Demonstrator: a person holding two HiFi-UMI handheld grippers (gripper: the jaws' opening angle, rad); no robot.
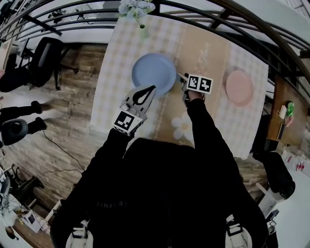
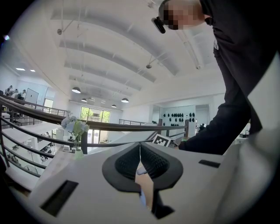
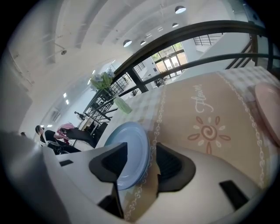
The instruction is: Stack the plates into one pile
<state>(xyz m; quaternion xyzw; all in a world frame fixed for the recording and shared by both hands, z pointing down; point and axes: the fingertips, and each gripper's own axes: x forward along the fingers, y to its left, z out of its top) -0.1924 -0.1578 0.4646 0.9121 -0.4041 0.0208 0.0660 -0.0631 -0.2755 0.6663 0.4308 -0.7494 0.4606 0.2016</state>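
A light blue plate [image 1: 154,72] lies on the checked tablecloth [image 1: 121,53] near the table's middle. A pink plate [image 1: 239,87] lies apart from it to the right. My right gripper [image 1: 183,80] is at the blue plate's right rim. In the right gripper view its jaws [image 3: 141,148] stand open with the blue plate's [image 3: 129,153] rim between them, and the pink plate [image 3: 269,109] shows at the right edge. My left gripper [image 1: 151,90] hovers over the blue plate's near edge. It is shut [image 2: 140,151] with nothing in it.
A vase of pale flowers [image 1: 138,9] stands at the table's far edge, beyond the blue plate. A beige runner [image 1: 203,53] with a flower print lies between the plates. A curved railing [image 1: 242,19] runs behind the table. A black office chair [image 1: 46,58] stands on the floor to the left.
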